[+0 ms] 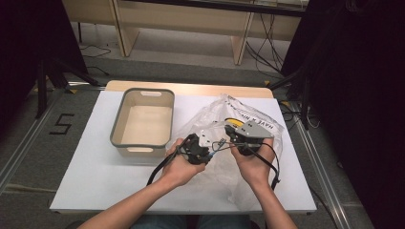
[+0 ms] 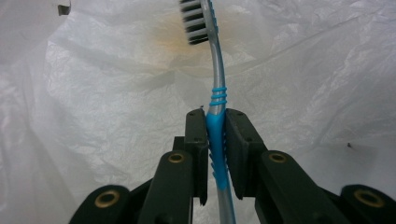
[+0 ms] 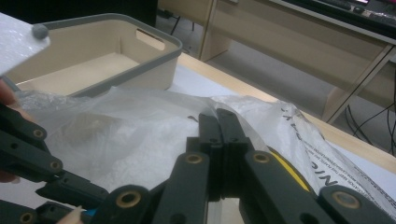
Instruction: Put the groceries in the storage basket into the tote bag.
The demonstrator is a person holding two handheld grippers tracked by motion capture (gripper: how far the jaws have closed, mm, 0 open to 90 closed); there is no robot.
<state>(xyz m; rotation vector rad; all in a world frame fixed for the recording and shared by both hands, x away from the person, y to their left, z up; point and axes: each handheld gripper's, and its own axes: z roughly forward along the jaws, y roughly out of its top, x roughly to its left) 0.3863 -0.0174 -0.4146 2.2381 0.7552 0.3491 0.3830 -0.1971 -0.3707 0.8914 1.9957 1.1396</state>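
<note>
Your left gripper (image 2: pixel 215 128) pinches toothbrush (image 2: pixel 215 93) mid-frame; right gripper (image 3: pixel 218 122) jaws pressed on plastic bag (image 3: pixel 140 116) w/ fold between.

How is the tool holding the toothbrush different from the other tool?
The left tool grips a blue and grey toothbrush by its handle, bristles pointing away; the right tool pinches the thin plastic bag. The left tool's jaws stand slightly apart around the handle; the right tool's jaws press almost flat together. Both are black, two-jawed, hand-held, and working at the same bag.
</note>
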